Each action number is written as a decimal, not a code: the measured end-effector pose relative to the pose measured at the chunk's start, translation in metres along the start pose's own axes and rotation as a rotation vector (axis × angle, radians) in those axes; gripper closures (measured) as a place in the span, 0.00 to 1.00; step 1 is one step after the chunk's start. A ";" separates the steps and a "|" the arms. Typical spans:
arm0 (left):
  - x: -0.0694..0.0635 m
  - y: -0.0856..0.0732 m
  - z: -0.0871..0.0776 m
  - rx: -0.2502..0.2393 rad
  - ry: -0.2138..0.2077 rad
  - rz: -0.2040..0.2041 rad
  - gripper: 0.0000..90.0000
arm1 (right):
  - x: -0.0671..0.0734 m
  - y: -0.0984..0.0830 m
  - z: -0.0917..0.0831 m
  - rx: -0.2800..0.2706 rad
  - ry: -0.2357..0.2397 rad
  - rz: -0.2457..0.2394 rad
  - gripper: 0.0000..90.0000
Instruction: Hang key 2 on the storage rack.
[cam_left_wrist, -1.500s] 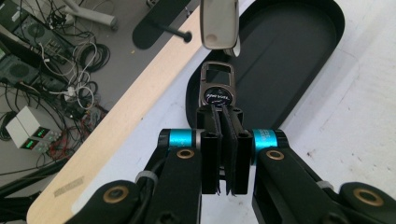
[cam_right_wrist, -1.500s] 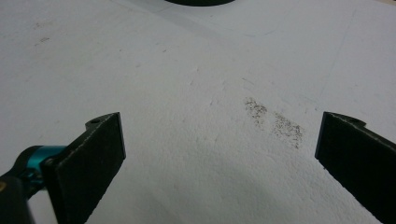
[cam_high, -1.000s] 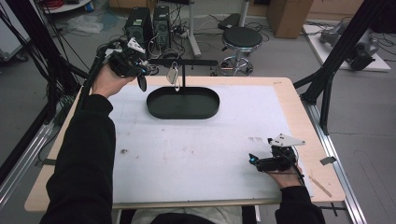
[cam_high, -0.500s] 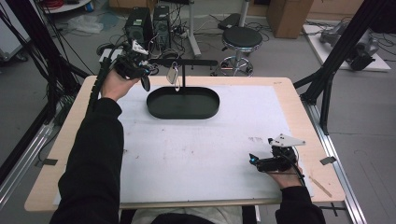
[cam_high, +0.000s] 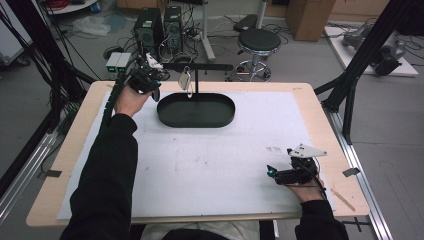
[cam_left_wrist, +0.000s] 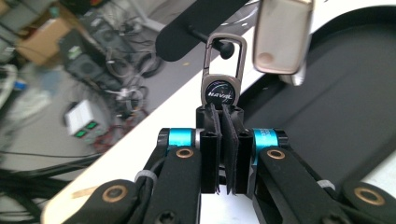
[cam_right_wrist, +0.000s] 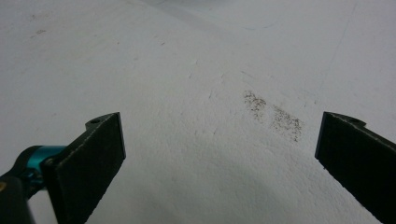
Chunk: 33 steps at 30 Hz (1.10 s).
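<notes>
one keyring (cam_left_wrist: 223, 88) sits clenched in the left gripper (cam_left_wrist: 223, 140) jaws, clip hooked on the stand's peg (cam_left_wrist: 219, 45); lower gently. right gripper (cam_right_wrist: 219, 154) jaws released.

high view overlooks table (cam_high: 210, 165); gripper views sit close, perhaps sharing it.

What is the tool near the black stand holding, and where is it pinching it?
The left tool pinches a metal key-ring clip by its bottom end, just under the round badge. The clip's loop sits over the stand's peg. The right tool holds nothing.
</notes>
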<state>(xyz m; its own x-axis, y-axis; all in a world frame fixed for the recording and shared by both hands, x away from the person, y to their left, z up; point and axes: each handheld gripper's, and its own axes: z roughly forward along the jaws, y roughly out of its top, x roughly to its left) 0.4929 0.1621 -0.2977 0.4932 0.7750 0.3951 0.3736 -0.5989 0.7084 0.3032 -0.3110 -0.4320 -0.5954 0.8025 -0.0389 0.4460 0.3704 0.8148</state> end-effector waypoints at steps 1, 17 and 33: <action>-0.001 0.001 0.002 -0.005 0.009 -0.003 0.95 | 0.000 0.000 0.000 0.001 -0.001 -0.002 0.01; 0.018 -0.013 0.032 -0.097 -0.097 -0.211 0.93 | -0.001 -0.001 0.002 0.012 -0.002 -0.006 0.01; 0.028 -0.014 0.008 -0.148 -0.341 -0.270 0.02 | 0.001 0.000 0.003 0.013 0.005 -0.011 0.01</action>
<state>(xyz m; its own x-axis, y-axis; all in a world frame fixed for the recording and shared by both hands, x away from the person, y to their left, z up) 0.5081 0.1907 -0.3017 0.6336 0.7736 -0.0128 0.4201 -0.3301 0.8453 0.3051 -0.3087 -0.4337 -0.6037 0.7960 -0.0444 0.4484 0.3851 0.8066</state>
